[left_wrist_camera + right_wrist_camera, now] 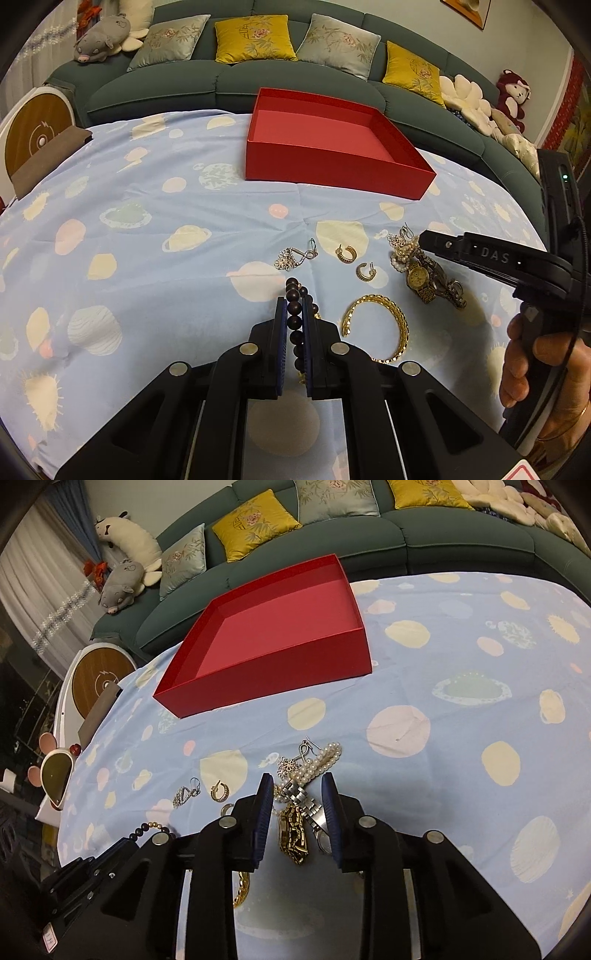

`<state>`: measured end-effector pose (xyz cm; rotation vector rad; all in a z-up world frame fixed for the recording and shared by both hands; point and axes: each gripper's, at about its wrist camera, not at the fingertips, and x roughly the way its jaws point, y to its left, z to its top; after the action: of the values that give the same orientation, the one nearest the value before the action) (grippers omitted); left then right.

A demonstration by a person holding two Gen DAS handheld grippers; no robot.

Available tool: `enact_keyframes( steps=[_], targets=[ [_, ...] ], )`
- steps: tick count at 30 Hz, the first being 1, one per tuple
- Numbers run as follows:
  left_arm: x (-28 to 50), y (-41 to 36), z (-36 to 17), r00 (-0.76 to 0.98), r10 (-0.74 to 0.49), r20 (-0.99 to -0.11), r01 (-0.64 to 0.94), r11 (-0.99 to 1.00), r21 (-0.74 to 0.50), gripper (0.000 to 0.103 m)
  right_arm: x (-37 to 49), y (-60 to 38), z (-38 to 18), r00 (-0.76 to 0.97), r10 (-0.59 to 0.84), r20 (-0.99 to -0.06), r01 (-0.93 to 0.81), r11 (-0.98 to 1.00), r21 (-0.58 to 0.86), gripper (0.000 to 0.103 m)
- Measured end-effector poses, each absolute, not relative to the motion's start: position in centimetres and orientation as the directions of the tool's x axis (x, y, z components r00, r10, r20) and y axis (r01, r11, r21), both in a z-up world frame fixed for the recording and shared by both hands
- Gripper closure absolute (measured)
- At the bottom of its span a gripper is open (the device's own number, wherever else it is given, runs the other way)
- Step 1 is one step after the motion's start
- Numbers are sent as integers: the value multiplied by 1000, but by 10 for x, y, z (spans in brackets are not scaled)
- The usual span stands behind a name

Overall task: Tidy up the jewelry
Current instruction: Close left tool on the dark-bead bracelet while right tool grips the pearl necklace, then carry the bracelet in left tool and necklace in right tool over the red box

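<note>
My left gripper is shut on a dark bead bracelet, low over the blue patterned cloth. My right gripper is open, its jaws either side of a pile of a gold watch, a silver watch and a pearl bracelet. The pile also shows in the left wrist view under the right gripper's fingers. A gold chain bracelet, two gold hoop earrings and a silver drop earring lie loose. The empty red box sits at the far side.
A green sofa with yellow and grey cushions runs behind the table. A round white-and-wood object stands at the left edge. Sunglasses lie beyond the left side of the cloth.
</note>
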<state>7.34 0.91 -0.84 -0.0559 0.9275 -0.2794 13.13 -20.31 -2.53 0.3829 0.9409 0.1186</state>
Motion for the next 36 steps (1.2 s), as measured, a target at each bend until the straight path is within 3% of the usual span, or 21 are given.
enact_keyframes(
  steps=[6, 9, 13, 24, 36],
  targets=[
    [74, 14, -4, 570, -275, -774, 221, 959, -178, 98, 145, -201, -34, 585, 249, -772, 95, 924, 370, 76],
    [73, 15, -3, 569, -278, -774, 223, 958, -180, 98, 150, -201, -37, 589, 233, -774, 110, 925, 363, 89],
    [72, 19, 1, 573, -282, -769, 220, 957, -188, 98, 145, -198, -28, 616, 219, -757, 101, 931, 351, 95],
    [76, 18, 58, 630, -320, -708, 257, 946, -199, 98, 114, -191, 50, 750, 245, -615, -5, 931, 365, 96],
    [157, -7, 148, 715, -356, -601, 330, 931, -158, 98, 157, -199, 115, 784, 254, -567, -76, 945, 318, 96]
  ],
)
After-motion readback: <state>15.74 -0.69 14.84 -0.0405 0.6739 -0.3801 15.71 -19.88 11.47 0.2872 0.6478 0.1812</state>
